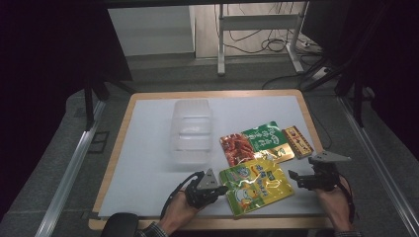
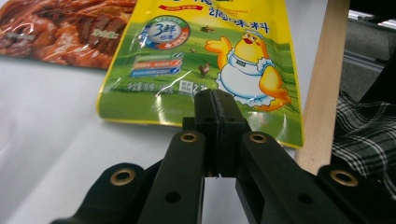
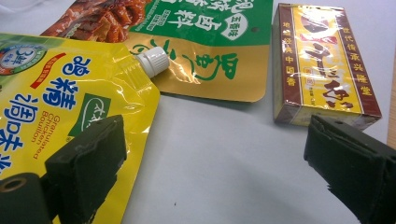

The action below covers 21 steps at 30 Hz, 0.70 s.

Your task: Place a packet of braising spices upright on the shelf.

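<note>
A yellow pouch (image 1: 256, 186) printed with a cartoon chick lies flat near the table's front edge, its white cap (image 3: 152, 60) pointing away. My left gripper (image 1: 223, 189) is at the pouch's left edge. In the left gripper view the pads (image 2: 205, 112) of the gripper (image 2: 216, 100) are pressed flat together in front of the pouch (image 2: 205, 60), with nothing visible between them. My right gripper (image 1: 295, 180) stands open at the pouch's right side. In its own view the gripper (image 3: 215, 154) has one pad (image 3: 88, 158) over the yellow pouch (image 3: 51, 84).
Behind the yellow pouch lie a green pouch (image 1: 267, 138), a red-brown food packet (image 1: 236, 148) and a small red and yellow box (image 1: 297, 141). A clear plastic container (image 1: 191, 129) stands mid-table. The wooden table edge (image 2: 322, 93) runs close by.
</note>
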### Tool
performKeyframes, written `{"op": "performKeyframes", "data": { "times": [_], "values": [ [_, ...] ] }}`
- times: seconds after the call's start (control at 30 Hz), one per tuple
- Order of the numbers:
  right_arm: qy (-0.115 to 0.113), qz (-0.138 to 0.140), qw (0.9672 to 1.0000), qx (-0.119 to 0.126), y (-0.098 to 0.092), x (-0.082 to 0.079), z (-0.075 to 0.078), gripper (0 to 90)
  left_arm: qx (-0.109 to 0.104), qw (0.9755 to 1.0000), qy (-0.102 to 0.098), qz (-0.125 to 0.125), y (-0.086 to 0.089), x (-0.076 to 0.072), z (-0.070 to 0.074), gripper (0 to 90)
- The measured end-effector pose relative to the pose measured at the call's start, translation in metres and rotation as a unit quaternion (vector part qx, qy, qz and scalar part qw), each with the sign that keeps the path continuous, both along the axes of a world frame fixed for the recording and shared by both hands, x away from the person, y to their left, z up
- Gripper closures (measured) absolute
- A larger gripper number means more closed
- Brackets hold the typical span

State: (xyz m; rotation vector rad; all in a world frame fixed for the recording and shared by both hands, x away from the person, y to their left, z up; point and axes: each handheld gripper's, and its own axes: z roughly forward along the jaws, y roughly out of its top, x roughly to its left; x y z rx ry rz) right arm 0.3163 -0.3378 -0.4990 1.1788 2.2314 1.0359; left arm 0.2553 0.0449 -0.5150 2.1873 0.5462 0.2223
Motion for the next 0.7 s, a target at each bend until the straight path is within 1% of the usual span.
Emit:
{"op": "performKeyframes", "data": {
  "times": [0.07,0.13,0.2,0.3,0.33,0.4,0.47,0.53,0.57,0.6,0.63,0.7],
  "values": [
    [0.000,0.000,1.0000,0.001,0.000,0.000,0.000,5.7,-0.004,1.0000,-0.005,-0.001,-0.005,0.001,-0.002,90.0],
    [0.000,0.001,1.0000,0.001,0.001,0.000,0.000,5.7,-0.005,1.0000,-0.006,-0.002,-0.007,0.002,-0.003,90.0],
    [0.001,0.004,1.0000,0.002,0.002,0.000,0.000,5.7,-0.011,0.9999,-0.008,-0.006,-0.012,0.004,-0.005,90.0],
    [0.004,0.004,1.0000,0.000,0.002,0.000,0.000,5.7,-0.008,0.9997,-0.018,-0.014,-0.020,0.006,-0.010,90.0],
    [0.004,0.004,1.0000,0.000,0.002,0.000,0.000,5.7,-0.008,0.9997,-0.018,-0.014,-0.020,0.006,-0.010,90.0],
    [0.005,0.005,1.0000,0.004,0.002,0.000,0.000,5.7,-0.004,0.9997,-0.021,-0.012,-0.025,0.009,-0.016,90.0],
    [0.005,0.005,1.0000,0.005,0.002,0.000,0.000,5.7,-0.005,0.9996,-0.023,-0.013,-0.024,0.010,-0.018,90.0],
    [0.008,0.004,1.0000,0.002,0.002,-0.001,0.001,5.7,-0.012,0.9998,0.006,-0.015,-0.023,0.015,-0.018,90.0],
    [0.009,0.003,1.0000,0.001,0.001,-0.001,0.001,5.7,-0.009,0.9995,0.025,-0.015,-0.022,0.019,-0.018,90.0],
    [0.015,0.003,0.9998,0.009,0.000,-0.002,0.002,5.7,-0.010,0.9994,0.030,-0.014,-0.022,0.020,-0.020,90.0],
    [0.015,0.003,0.9998,0.009,0.000,-0.002,0.002,5.7,-0.010,0.9994,0.030,-0.014,-0.022,0.020,-0.020,90.0],
    [0.024,0.006,0.9996,0.016,0.000,-0.003,0.002,5.7,0.006,0.9995,0.029,-0.014,-0.023,0.019,-0.020,90.0]
  ]
}}
